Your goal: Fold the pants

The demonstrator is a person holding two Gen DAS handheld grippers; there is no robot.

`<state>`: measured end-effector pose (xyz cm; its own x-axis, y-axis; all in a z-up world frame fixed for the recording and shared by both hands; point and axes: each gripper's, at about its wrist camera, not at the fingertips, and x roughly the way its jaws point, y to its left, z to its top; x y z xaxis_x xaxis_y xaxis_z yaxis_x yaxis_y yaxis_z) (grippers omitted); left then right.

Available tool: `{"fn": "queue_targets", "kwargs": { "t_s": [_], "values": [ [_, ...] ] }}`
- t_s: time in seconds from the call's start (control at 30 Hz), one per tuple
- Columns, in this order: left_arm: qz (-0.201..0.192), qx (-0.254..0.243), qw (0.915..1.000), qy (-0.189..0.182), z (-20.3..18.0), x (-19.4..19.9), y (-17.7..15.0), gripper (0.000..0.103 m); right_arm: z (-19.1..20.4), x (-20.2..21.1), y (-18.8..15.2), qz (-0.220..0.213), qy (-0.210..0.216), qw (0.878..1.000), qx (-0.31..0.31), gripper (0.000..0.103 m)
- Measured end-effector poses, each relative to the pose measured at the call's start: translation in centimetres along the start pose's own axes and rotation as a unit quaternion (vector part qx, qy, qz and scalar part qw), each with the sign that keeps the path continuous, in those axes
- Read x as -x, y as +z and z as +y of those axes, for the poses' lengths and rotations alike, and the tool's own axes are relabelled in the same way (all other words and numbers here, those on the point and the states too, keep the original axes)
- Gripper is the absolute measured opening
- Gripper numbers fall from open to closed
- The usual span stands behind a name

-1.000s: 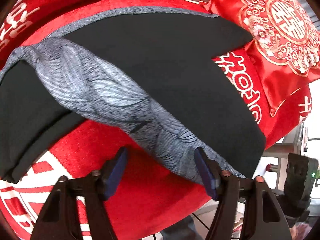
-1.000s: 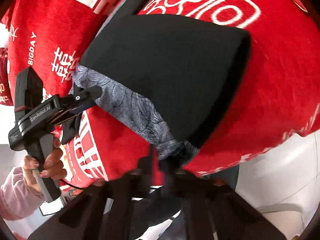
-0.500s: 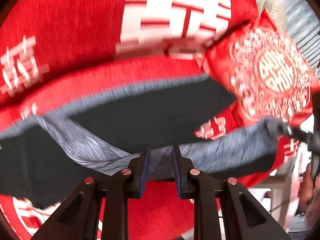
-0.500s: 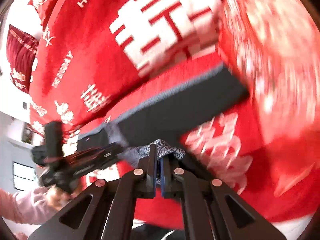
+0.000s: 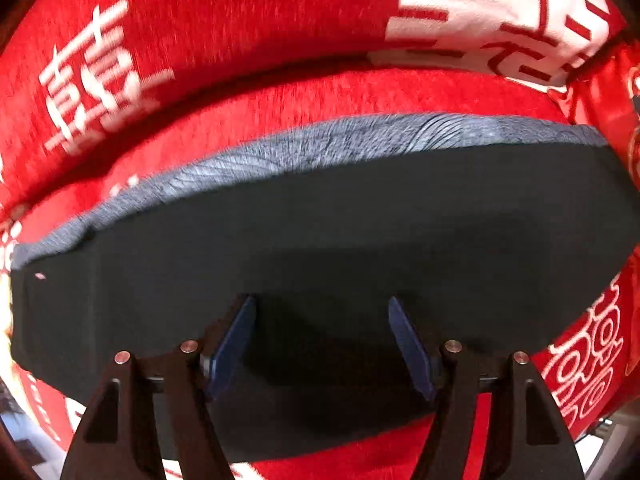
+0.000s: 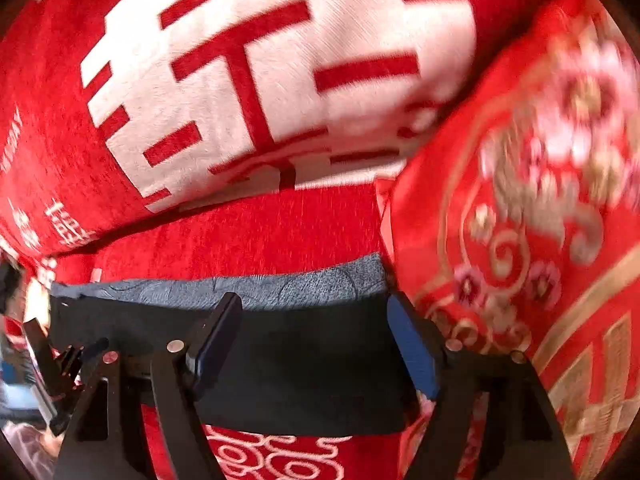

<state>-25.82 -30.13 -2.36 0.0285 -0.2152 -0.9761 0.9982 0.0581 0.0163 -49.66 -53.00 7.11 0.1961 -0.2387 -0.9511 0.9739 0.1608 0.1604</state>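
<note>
Red sofa seat [image 5: 304, 92] covered in plush fabric with white double-happiness characters, black pants [image 5: 320, 240] folded flat across it with a grey patterned strip along the far edge, red embroidered cushion [image 6: 520, 200] touching their right end

pants [image 5: 320, 248]: 1, black w/ grey patterned edge
grippers: 2, left gripper [image 5: 322, 344], right gripper [image 6: 312, 340]
embroidered cushion [image 6: 520, 216]: 1
red sofa cover [image 5: 240, 32]: 1
</note>
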Motion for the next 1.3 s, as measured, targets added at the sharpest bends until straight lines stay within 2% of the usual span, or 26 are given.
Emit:
{"fn": "queue_targets", "kwargs": {
  "t_s": [0.07, 0.13, 0.17, 0.2, 0.3, 0.33, 0.4, 0.47, 0.5, 0.53, 0.57, 0.63, 0.67, 0.7, 0.73, 0.77, 0.83, 0.87, 0.97, 1.07, 1.17, 1.23, 1.27, 1.3],
  "values": [
    [-0.005, 0.000, 1.0000, 0.000, 0.2, 0.0, 0.0, 0.072, 1.3, 1.6, 0.1, -0.026, -0.025, 0.999, 0.026, 0.078],
    [-0.002, 0.002, 1.0000, 0.001, 0.3, 0.0, 0.0, 0.072, 1.8, 3.7, -0.6, -0.051, 0.011, 0.998, 0.024, 0.078],
    [-0.001, 0.004, 1.0000, 0.001, 0.3, 0.0, 0.0, 0.072, 1.7, 4.0, -1.5, -0.049, 0.037, 0.998, 0.011, 0.078],
    [0.001, 0.004, 1.0000, 0.002, 0.2, 0.0, 0.1, 0.072, 1.4, 3.5, -3.3, -0.027, 0.047, 0.998, -0.015, 0.078],
    [0.003, 0.006, 1.0000, 0.002, 0.1, -0.1, 0.3, 0.072, 0.1, 0.2, -7.8, 0.036, 0.026, 0.996, -0.082, 0.075],
    [0.002, 0.005, 1.0000, 0.002, 0.2, -0.1, 0.3, 0.072, -0.8, -1.5, -9.3, 0.056, 0.012, 0.992, -0.116, 0.071],
    [-0.002, 0.002, 1.0000, 0.002, 0.0, 0.1, 0.2, 0.072, -2.3, -3.7, -10.5, 0.066, 0.004, 0.982, -0.176, 0.067],
    [-0.004, -0.002, 1.0000, 0.001, -0.2, 0.3, -0.1, 0.072, -3.5, -5.2, -10.7, 0.050, 0.009, 0.975, -0.214, 0.022],
    [-0.004, -0.005, 1.0000, 0.001, -0.2, 0.3, -0.1, 0.072, -3.3, -5.4, -10.4, 0.040, 0.008, 0.977, -0.209, 0.009],
    [-0.004, -0.006, 1.0000, 0.000, -0.2, 0.3, -0.2, 0.072, -2.8, -5.0, -10.1, 0.025, 0.000, 0.981, -0.190, 0.009],
    [-0.005, -0.007, 1.0000, -0.001, -0.3, 0.3, -0.3, 0.072, -1.3, -4.1, -9.7, 0.006, -0.027, 0.990, -0.139, 0.009],
    [-0.007, -0.011, 0.9999, -0.001, -0.3, 0.4, -0.5, 0.073, 0.0, -4.2, -10.0, 0.015, -0.067, 0.994, -0.084, 0.013],
    [-0.003, -0.010, 0.9999, -0.001, -0.3, 0.5, -0.4, 0.073, 0.1, -5.0, -10.4, 0.037, -0.085, 0.993, -0.071, 0.019],
    [0.009, -0.008, 0.9999, 0.001, -0.3, 0.6, -0.2, 0.073, -0.4, -5.8, -10.9, 0.061, -0.098, 0.991, -0.071, 0.037],
    [0.020, -0.006, 0.9998, 0.003, -0.3, 0.8, 0.0, 0.072, -1.0, -5.8, -11.1, 0.065, -0.098, 0.989, -0.084, 0.043],
    [0.023, -0.001, 0.9997, -0.002, -0.1, 1.4, 0.4, 0.072, -1.8, -5.1, -11.0, 0.058, -0.078, 0.990, -0.105, 0.043],
    [-0.001, 0.007, 0.9999, -0.010, 0.4, 2.8, 1.1, 0.072, -2.1, -2.6, -10.7, 0.033, -0.054, 0.991, -0.119, 0.043],
    [-0.018, 0.010, 0.9997, -0.011, 0.8, 3.6, 1.7, 0.072, -1.6, -1.3, -10.3, 0.016, -0.046, 0.993, -0.109, 0.043],
    [-0.031, 0.020, 0.9993, -0.006, 1.3, 3.5, 3.4, 0.072, 0.8, 0.1, -8.0, -0.012, -0.032, 0.998, -0.046, 0.043],
    [-0.023, 0.030, 0.9992, 0.009, 1.0, 1.8, 5.8, 0.072, 2.0, -2.1, -4.4, -0.016, -0.025, 0.999, -0.023, 0.043],
    [-0.012, 0.020, 0.9991, 0.035, 0.5, -0.1, 6.1, 0.072, 1.9, -6.6, -1.9, 0.015, -0.018, 1.000, -0.015, 0.043],
    [0.005, 0.012, 0.9991, 0.041, 0.9, -1.1, 5.0, 0.073, 1.6, -9.2, -2.3, 0.039, -0.048, 0.998, 0.000, 0.040],
    [-0.004, 0.015, 0.9994, 0.031, 1.3, -1.1, 3.9, 0.075, 1.2, -10.5, -2.8, 0.053, -0.071, 0.996, 0.015, 0.040],
    [-0.011, 0.015, 0.9994, 0.029, 1.6, -0.9, 3.3, 0.078, 0.9, -10.3, -3.1, 0.037, -0.065, 0.997, 0.022, 0.040]
  ]
}}
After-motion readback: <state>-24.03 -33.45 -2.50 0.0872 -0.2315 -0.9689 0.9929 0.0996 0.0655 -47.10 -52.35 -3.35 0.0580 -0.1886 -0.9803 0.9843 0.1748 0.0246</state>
